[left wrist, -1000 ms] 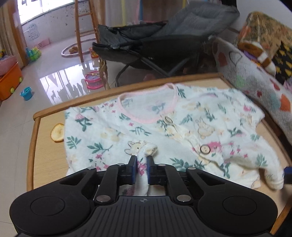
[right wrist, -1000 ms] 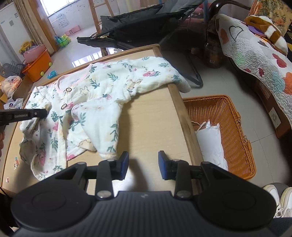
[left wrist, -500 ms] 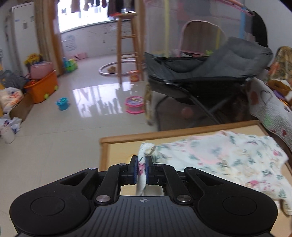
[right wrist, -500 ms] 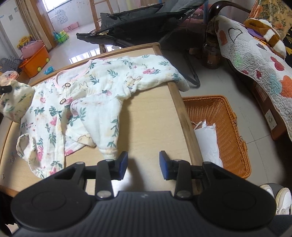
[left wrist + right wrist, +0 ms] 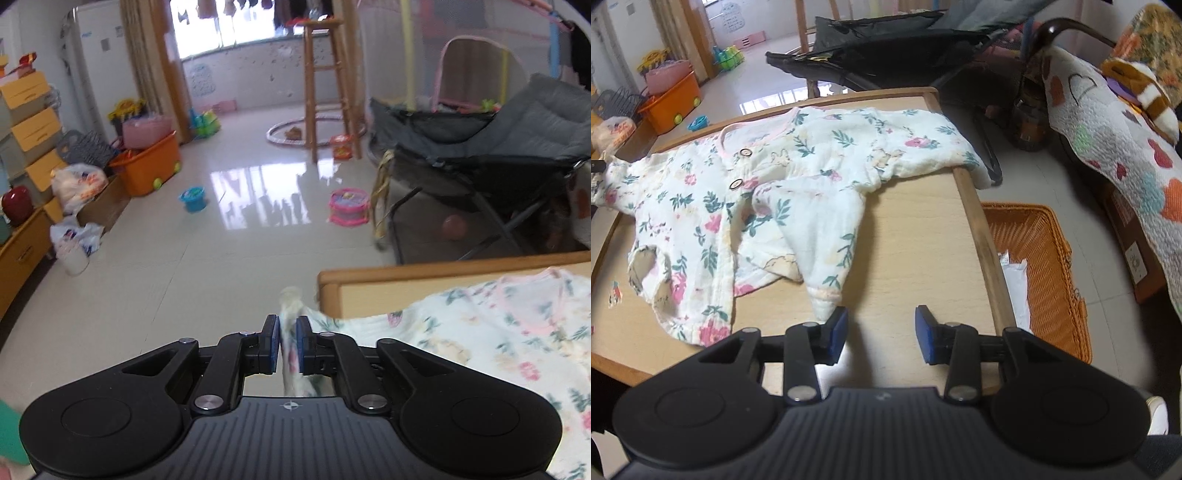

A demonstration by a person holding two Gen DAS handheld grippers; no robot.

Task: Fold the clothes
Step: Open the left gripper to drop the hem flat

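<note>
A floral baby romper point(image 5: 746, 206) is spread on the wooden worktop point(image 5: 916, 251), with its pink-trimmed neckline toward the far edge and two dark buttons seen on its front. One sleeve is stretched to the far right corner of the worktop and hangs a little over the edge. The other sleeve point(image 5: 291, 332) is drawn out past the left edge of the worktop and is seen between the blue pads of the left claw point(image 5: 287, 345). The jaws of this claw are opening, and the fabric is still between them; a thin gap is visible beside the left pad, so the cloth is no longer pressed on both sides. One leg of the romper point(image 5: 823, 266) is folded across toward the near side, and its cuff lies just beside the left finger of the right claw point(image 5: 881, 332). The right claw is held open above the bare wood, with nothing between its pads. On the floor to the right of the worktop an orange wicker basket point(image 5: 1052, 266) is placed, and white cloth is seen inside it.
</note>
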